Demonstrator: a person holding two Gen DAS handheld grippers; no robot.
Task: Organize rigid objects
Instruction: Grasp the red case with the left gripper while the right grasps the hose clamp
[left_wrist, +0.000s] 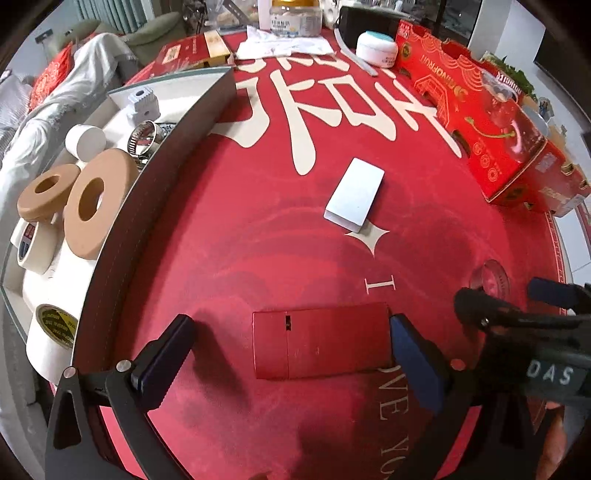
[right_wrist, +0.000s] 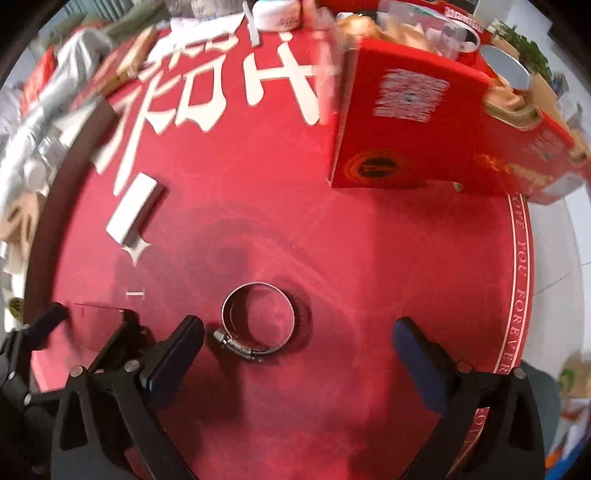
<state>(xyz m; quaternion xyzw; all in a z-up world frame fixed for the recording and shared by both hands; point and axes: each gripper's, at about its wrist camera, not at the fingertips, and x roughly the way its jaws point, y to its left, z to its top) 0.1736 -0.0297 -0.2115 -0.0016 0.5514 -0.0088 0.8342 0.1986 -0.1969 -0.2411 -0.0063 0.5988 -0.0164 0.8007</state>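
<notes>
A red flat box (left_wrist: 319, 339) lies on the red tablecloth between the fingers of my left gripper (left_wrist: 291, 325), which is open. Its right pad (left_wrist: 413, 362) sits at the box's right end, and the left pad stands well apart from it. In the right wrist view a metal hose clamp (right_wrist: 258, 321) lies flat between the fingers of my right gripper (right_wrist: 298, 325). That gripper is open wide, and the clamp is nearer its left finger (right_wrist: 173, 354), with neither pad touching it. A white rectangular box (left_wrist: 354, 195) lies farther out on the cloth.
A grey-walled tray (left_wrist: 166, 192) at the left holds tape rolls, brown rings, a hose clamp and white parts. A long red carton (left_wrist: 480, 110) runs along the right side. A jar, a white tub and papers crowd the far edge. My right gripper (left_wrist: 498, 295) shows at the left view's right edge.
</notes>
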